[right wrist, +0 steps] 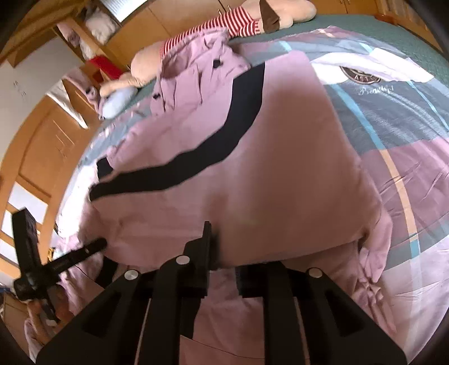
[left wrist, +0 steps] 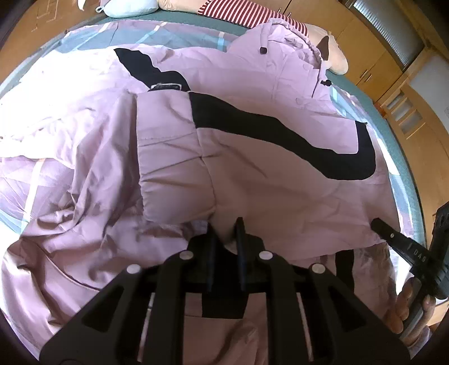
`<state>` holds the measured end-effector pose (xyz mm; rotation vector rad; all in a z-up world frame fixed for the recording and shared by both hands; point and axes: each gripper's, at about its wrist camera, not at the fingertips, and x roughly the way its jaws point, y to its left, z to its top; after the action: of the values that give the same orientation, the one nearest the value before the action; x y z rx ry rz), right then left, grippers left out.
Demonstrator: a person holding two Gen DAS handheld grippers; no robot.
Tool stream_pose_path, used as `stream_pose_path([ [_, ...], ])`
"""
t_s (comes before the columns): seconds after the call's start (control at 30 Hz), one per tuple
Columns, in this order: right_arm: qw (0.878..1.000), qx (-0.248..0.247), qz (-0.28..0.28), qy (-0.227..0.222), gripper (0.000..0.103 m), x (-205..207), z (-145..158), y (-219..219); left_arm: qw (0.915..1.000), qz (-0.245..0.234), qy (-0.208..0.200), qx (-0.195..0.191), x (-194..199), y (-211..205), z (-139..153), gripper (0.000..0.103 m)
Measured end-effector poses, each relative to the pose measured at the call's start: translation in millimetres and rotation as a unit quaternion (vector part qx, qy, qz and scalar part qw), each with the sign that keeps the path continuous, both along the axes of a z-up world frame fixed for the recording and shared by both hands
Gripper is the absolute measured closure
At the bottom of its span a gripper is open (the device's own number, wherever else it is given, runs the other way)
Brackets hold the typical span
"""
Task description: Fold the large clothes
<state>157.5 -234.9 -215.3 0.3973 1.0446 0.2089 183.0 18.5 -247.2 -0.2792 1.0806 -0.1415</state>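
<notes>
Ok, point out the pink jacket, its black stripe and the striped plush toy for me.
pink jacket (left wrist: 252, 196): left wrist view, on the bare pink back panel.
black stripe (right wrist: 224, 140): right wrist view, mid-stripe.
striped plush toy (right wrist: 238, 19): right wrist view, on its red-and-white striped part.

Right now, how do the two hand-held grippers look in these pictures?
Both are matte black plastic. The left hand-held gripper has two thin flat fingers on angular linkage arms with round silver pivot caps. The right hand-held gripper is built the same; from the left view its finger bears pale raised letters.
</notes>
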Motion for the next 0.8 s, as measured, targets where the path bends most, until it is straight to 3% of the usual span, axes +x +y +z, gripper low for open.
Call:
stream_pose_path([
  [0.13, 1.000, -0.002, 0.006, 0.003, 0.088, -2.1, -0.9, 0.3, 1.0000, 0.000, 0.001, 0.002, 0.3, 0.6, -0.1, 0.087],
  [0.2, 1.000, 0.000, 0.004, 0.005, 0.085, -3.0, -1.1, -0.8, 1.0000, 0.004, 0.005, 0.007, -0.9, -1.7, -1.0, 0.081],
  [0.23, 1.000, 0.006, 0.003, 0.009, 0.075, -2.7, -1.7, -1.3, 0.9998, 0.009, 0.006, 0.014, -0.5, -1.4, -2.0, 0.073],
  [0.27, 1.000, 0.013, 0.002, 0.013, 0.057, -2.6, -2.0, -0.7, 0.9998, 0.011, 0.006, 0.018, -0.4, -1.8, -2.0, 0.070],
  [0.33, 1.000, 0.017, 0.000, 0.010, 0.037, -2.7, -0.8, 0.0, 0.9997, 0.008, 0.005, 0.023, 0.0, -4.1, -1.9, 0.066],
  [0.47, 1.000, 0.025, -0.012, 0.005, 0.031, -1.0, 0.0, -5.9, 0.9996, 0.003, 0.005, 0.029, -0.1, -6.4, -2.4, 0.060],
  [0.57, 0.997, 0.047, -0.054, -0.011, 0.035, -0.8, -0.6, -19.9, 0.9995, 0.004, 0.004, 0.030, -0.2, -7.0, -2.4, 0.054],
  [0.6, 0.996, 0.054, -0.070, -0.019, 0.041, -1.4, -0.4, -25.8, 0.9995, 0.004, 0.004, 0.031, 0.3, -7.1, -2.8, 0.054],
  [0.63, 0.995, 0.054, -0.080, -0.022, 0.063, -1.1, -0.7, -29.9, 0.9994, 0.003, 0.002, 0.034, 0.6, -7.4, -3.1, 0.057],
  [0.67, 0.995, 0.056, -0.080, -0.022, 0.078, -0.1, -0.9, -31.9, 0.9993, 0.003, 0.000, 0.038, 0.4, -7.7, -3.4, 0.061],
  [0.73, 0.995, 0.063, -0.078, -0.026, 0.085, 0.3, 0.5, -33.3, 0.9991, -0.002, -0.001, 0.042, 1.5, -8.3, -4.7, 0.074],
  [0.8, 0.995, 0.055, -0.074, -0.032, 0.087, 1.0, 4.9, -30.2, 0.9996, -0.004, 0.002, 0.029, 3.1, -7.1, -5.9, 0.078],
])
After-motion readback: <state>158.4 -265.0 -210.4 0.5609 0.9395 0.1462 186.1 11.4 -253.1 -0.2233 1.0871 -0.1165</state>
